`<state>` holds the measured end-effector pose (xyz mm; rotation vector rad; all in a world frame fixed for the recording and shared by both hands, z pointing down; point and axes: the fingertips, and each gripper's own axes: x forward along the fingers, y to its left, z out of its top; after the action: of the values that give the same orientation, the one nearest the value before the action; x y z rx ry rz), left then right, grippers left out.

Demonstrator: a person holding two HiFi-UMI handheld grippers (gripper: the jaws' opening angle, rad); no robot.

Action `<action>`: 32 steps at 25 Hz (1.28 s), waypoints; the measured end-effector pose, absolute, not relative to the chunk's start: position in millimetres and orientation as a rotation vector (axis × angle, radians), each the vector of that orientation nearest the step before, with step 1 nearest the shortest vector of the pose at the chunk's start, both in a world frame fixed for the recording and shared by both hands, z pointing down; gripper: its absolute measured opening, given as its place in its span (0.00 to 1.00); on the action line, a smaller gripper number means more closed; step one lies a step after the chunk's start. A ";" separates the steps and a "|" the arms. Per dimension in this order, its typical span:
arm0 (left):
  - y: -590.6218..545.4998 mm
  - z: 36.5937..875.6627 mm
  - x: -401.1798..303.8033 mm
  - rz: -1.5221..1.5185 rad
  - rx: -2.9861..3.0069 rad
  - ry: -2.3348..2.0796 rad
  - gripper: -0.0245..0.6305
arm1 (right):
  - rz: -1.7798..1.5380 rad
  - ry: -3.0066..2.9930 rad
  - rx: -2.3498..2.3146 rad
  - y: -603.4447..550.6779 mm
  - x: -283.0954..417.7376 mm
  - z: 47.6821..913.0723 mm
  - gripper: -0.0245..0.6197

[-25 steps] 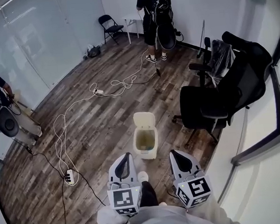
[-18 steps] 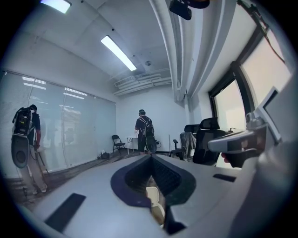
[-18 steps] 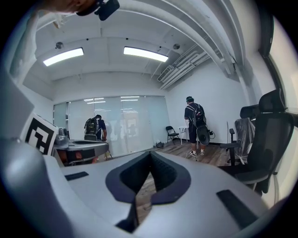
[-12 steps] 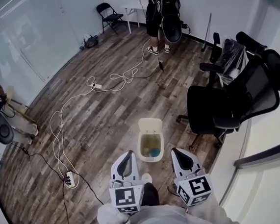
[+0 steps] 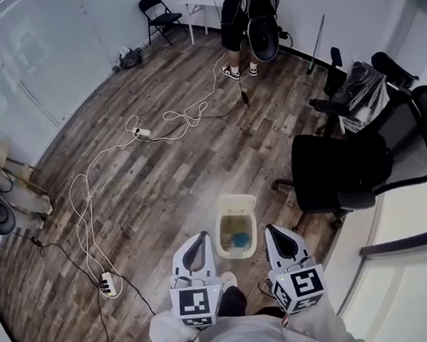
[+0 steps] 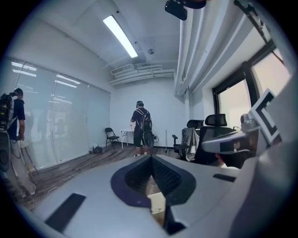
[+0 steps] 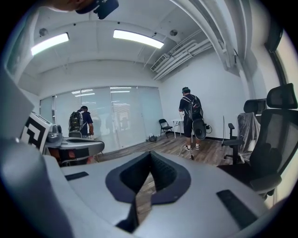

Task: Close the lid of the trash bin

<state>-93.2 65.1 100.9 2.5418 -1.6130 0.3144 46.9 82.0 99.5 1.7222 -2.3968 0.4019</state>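
Note:
A small cream trash bin (image 5: 236,253) stands on the wood floor just ahead of me. Its lid (image 5: 237,202) is swung up and back on the far side, and something blue lies inside. My left gripper (image 5: 202,238) hangs just left of the bin and my right gripper (image 5: 271,231) just right of it, both at its near end and not touching it. Both are shut with nothing held. In the left gripper view a cream piece of the bin (image 6: 156,202) shows below the left gripper (image 6: 151,157). The right gripper (image 7: 150,153) shows only floor past its tips.
A black office chair (image 5: 341,169) stands close on the right, and another chair (image 5: 363,84) is behind it. A power strip (image 5: 106,286) and a long white cable (image 5: 89,208) lie on the floor to the left. One person (image 5: 247,13) stands at the back, near a folding chair (image 5: 155,14).
The view has moved forward: the bin now sits nearer, between the two gripper tips. Both grippers hold the same pose in front of me.

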 end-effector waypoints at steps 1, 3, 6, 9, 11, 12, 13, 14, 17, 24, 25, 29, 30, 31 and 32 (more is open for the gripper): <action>57.5 105.7 -96.1 0.324 2.543 -1.607 0.04 | 0.409 -2.387 1.727 75.0 45.7 103.9 0.07; 44.3 115.0 -100.7 0.344 2.542 -1.597 0.04 | 0.422 -2.370 1.734 63.8 43.8 111.1 0.07; 31.7 124.7 -105.2 0.352 2.532 -1.582 0.04 | 0.439 -2.351 1.736 54.7 39.9 119.9 0.07; 23.3 130.7 -101.5 0.360 2.538 -1.556 0.04 | 0.454 -2.344 1.717 47.2 37.3 127.3 0.07; 18.3 136.2 -96.3 0.369 2.541 -1.542 0.04 | 0.460 -2.346 1.695 40.6 37.7 132.3 0.07; 15.7 140.4 -93.5 0.377 2.538 -1.534 0.04 | 0.465 -2.345 1.688 36.8 38.9 134.8 0.07; 13.0 145.4 -90.4 0.386 2.533 -1.525 0.04 | 0.472 -2.342 1.685 32.8 40.8 137.4 0.07; 10.0 151.1 -87.3 0.395 2.527 -1.517 0.04 | 0.482 -2.339 1.685 28.4 43.4 140.7 0.07; -2.2 171.7 -78.6 0.418 2.505 -1.509 0.04 | 0.507 -2.333 1.684 12.5 51.8 156.2 0.07; -41.7 218.5 -54.5 0.461 2.449 -1.498 0.04 | 0.521 -2.336 1.664 -31.9 76.1 199.7 0.07; -47.6 227.5 -51.8 0.458 2.453 -1.506 0.04 | 0.529 -2.333 1.662 -37.6 79.3 208.0 0.07; -69.1 263.6 -46.5 0.471 2.445 -1.527 0.04 | 0.571 -2.326 1.636 -59.0 83.3 244.1 0.07; -74.0 272.5 -45.9 0.479 2.433 -1.526 0.04 | 0.582 -2.326 1.628 -64.2 83.0 253.6 0.07; -78.3 280.6 -44.7 0.488 2.416 -1.519 0.04 | 0.593 -2.326 1.620 -69.1 82.9 263.4 0.07; -82.1 288.3 -43.1 0.498 2.395 -1.509 0.04 | 0.604 -2.324 1.613 -73.7 83.0 273.3 0.07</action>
<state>-43.1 -82.1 288.3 2.3946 -1.5087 0.4976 83.0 -73.7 273.3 1.6126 -2.3244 0.6041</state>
